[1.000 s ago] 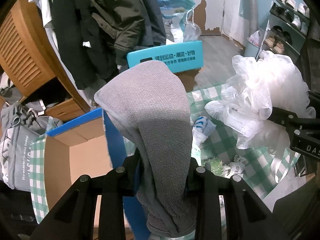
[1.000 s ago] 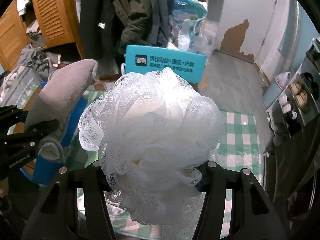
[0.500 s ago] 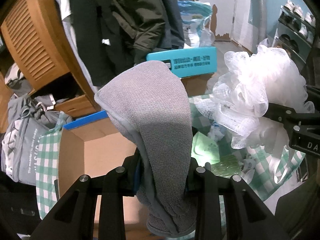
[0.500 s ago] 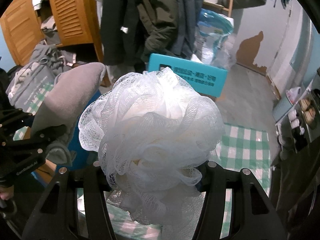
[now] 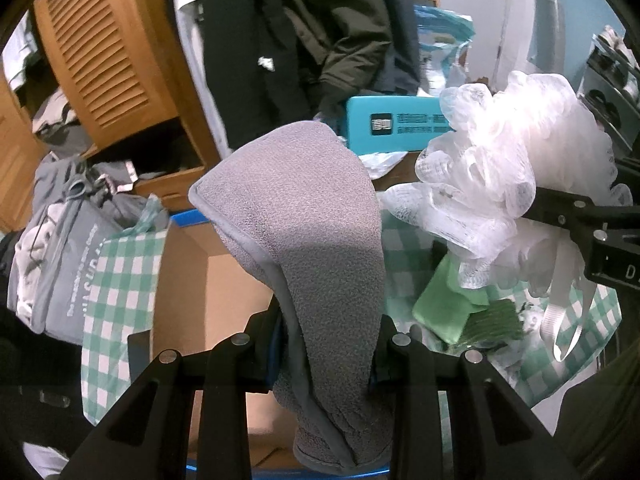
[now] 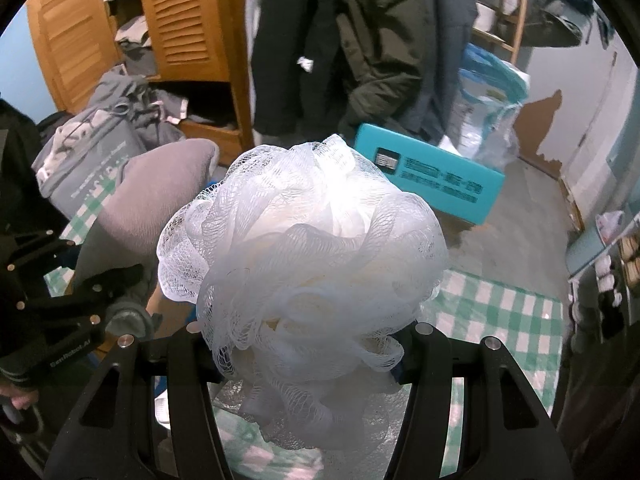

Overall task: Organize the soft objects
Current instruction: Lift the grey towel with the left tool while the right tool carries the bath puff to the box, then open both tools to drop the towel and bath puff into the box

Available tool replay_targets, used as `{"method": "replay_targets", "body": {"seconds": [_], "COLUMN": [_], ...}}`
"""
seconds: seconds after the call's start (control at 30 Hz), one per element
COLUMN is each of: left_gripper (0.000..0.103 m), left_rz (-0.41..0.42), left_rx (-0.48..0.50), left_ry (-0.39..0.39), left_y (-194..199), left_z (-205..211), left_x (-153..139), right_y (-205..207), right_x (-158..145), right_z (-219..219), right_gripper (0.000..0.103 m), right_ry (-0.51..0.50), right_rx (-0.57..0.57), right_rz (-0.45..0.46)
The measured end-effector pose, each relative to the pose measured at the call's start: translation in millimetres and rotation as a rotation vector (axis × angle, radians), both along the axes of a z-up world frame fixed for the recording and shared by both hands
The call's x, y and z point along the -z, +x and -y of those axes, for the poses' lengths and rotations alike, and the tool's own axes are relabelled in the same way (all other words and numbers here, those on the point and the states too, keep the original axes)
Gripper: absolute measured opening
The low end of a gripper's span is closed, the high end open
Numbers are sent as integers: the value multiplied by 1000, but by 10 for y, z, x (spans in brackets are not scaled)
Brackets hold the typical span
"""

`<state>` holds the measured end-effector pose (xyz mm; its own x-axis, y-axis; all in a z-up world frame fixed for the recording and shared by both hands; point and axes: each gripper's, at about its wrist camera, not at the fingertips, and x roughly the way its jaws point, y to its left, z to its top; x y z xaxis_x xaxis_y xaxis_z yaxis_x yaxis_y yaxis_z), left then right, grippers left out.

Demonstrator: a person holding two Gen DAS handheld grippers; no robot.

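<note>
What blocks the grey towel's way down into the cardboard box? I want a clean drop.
Nothing visible: the grey towel, clamped in the left gripper, hangs over the cardboard box, whose visible inside looks bare.

A green-and-white checked cloth [image 5: 120,280] is covering the desk, running from the left edge across to the right, where it is showing again in the right wrist view [image 6: 504,320]. An open cardboard box [image 5: 224,280] with blue edging is sitting on the cloth at the left. To its right, a pale green packet [image 5: 444,312] is lying on the cloth, with a darker green ribbed piece [image 5: 496,320] touching it, possibly a scouring pad, though the blur is making that hard to tell. Beyond the desk, the grey floor [image 6: 532,216] is carrying a teal box [image 6: 432,176] with dark printing on its side.
</note>
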<state>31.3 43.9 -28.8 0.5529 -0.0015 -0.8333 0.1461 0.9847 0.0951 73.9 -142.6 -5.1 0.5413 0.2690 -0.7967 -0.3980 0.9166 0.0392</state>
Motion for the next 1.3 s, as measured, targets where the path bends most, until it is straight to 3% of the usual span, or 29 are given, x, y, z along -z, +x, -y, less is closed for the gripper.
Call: {"method": "replay_targets", "body": {"seconds": [0.53,1.07,1.2,1.3], "left_gripper": [32,32,35,43], "left_rz": [-55,-108,-120,-121], "left_rx": [-108,-177,-187,-201], "left_ry": [-5,3,-5,-1], "left_y": [27,-4,-6,-16], "left_z": [-661,-989,-1029,-1047], "left_x": [264,481,507,507], "right_y": [120,204,187,180], "right_x": [158,439,463,471], "right_z": [-931,-1426,-1487,-1525], "right_gripper": [57,57,57,63], "right_ry": [-42,-112,-120,-132], "right_rx": [-130,-202,-220,-234], "right_rz": [-34,-65,-63,-58]}}
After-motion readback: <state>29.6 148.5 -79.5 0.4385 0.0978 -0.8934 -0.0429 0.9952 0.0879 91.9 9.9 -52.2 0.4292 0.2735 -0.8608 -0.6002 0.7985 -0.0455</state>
